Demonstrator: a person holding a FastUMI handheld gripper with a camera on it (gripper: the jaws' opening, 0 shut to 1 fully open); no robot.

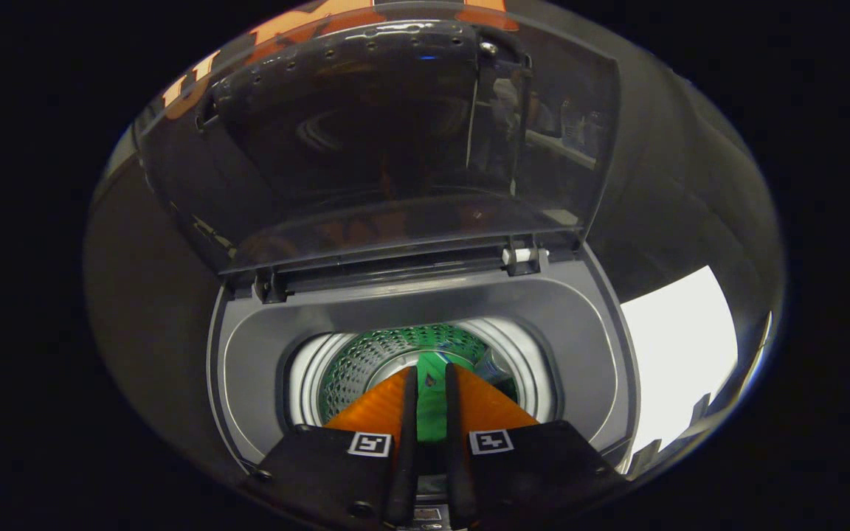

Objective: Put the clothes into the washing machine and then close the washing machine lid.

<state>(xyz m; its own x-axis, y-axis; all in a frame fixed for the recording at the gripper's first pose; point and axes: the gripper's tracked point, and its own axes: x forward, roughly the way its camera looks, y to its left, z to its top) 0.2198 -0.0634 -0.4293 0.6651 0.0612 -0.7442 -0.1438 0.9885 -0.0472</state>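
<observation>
Hand-held gripper hangs over the washer's mouth, its orange fingers nearly closed, pinching a green cloth that shows in the narrow gap. Beyond them lies the perforated drum. Farther back, the clear lid stands raised.

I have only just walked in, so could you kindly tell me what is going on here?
The hand-held gripper is poised over the open washing machine, its fingers close together with a green cloth between them, apparently gripped. The cloth hangs at the mouth of the drum. The transparent lid stands raised behind, so closing it is not yet done.
</observation>
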